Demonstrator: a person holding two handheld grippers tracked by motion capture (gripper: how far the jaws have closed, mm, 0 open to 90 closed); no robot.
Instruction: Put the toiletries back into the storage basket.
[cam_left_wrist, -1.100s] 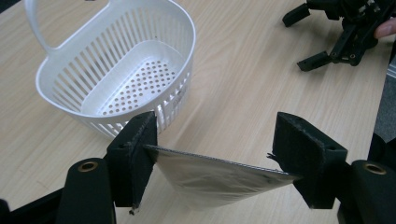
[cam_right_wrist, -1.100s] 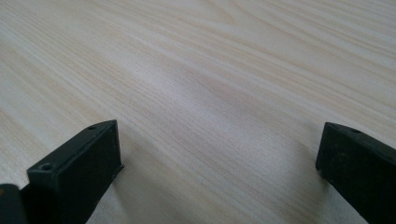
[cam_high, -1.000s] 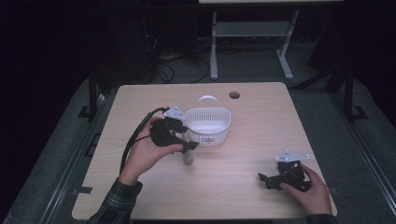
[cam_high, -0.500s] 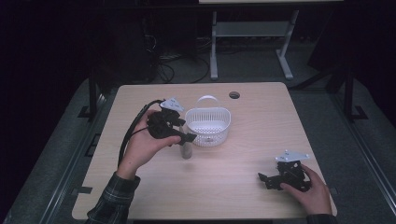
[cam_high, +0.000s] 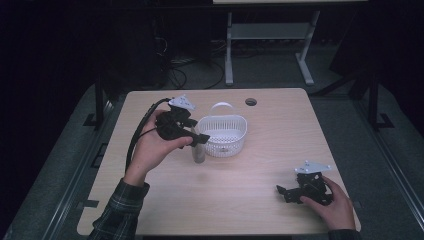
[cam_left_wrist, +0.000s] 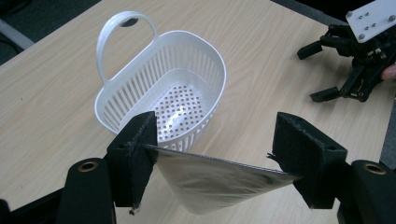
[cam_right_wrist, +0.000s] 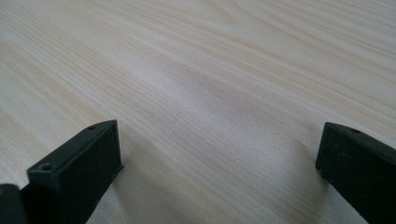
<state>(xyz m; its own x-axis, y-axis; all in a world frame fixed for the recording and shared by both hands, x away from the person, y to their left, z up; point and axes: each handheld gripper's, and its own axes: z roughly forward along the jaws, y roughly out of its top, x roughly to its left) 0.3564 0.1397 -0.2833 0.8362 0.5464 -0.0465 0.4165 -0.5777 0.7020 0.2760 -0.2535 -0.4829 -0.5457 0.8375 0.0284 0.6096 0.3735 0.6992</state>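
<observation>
the right gripper (cam_high: 289, 193) rests low on the table (cam_high: 250, 200) at the near right corner, well apart from the basket (cam_high: 223, 134), with its jaws spread wide and only bare wood between them. farther in, on the near left side of the basket, the left gripper (cam_left_wrist: 215, 151) grasps a silvery pouch (cam_left_wrist: 210, 182) by its flat top edge, one pad at each end of that edge, the jaws standing wide because the edge is wide. the pouch hangs down from the pads and narrows toward its lower end; in the high view it shows as a grey shape (cam_high: 198, 151) just beside the basket's near left wall, and whether its lower end touches the table cannot be told. the basket is white, slotted and oval, with a perforated floor, and it stands upright near the table's middle. its loop handle (cam_left_wrist: 122, 42) rises from the far end.
</observation>
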